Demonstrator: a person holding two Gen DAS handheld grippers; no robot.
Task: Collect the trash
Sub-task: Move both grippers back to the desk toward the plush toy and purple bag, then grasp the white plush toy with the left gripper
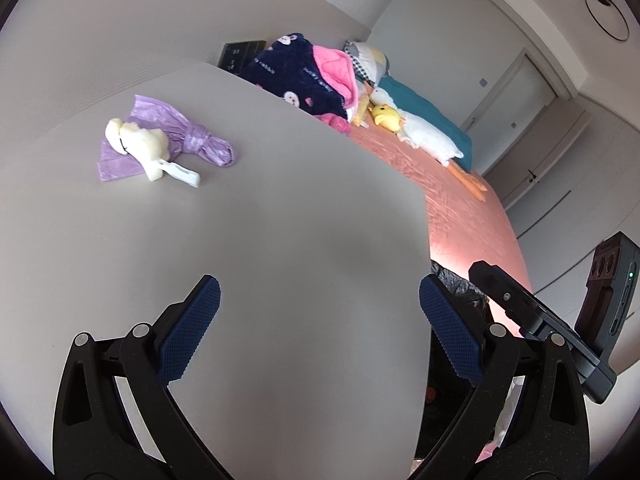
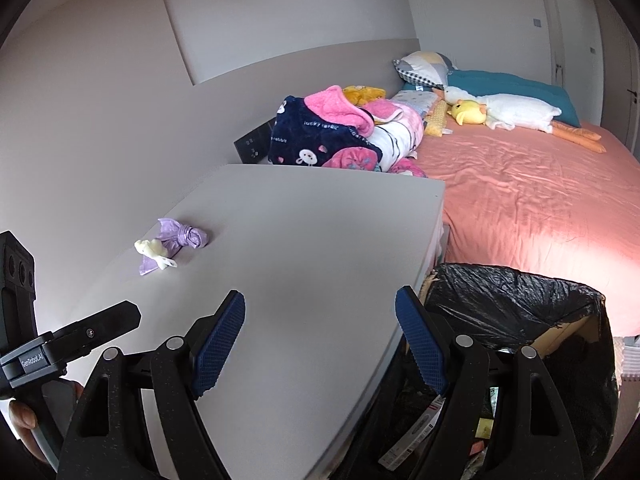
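left gripper (image 1: 320,300) jaws wide, empty | right gripper (image 2: 320,320) jaws wide, empty | knotted purple plastic bag (image 1: 192,136) on grey tabletop (image 1: 300,220)

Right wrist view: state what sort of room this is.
Most likely a bedroom: a bed with a pink sheet, pillows and a plush goose, beside a grey tabletop.

Home bedroom: bed (image 2: 520,184), plush toys (image 2: 516,110).

Goose plush (image 2: 516,114) on pink bed (image 2: 520,200) (blankets (image 2: 320,136) heaped beside).
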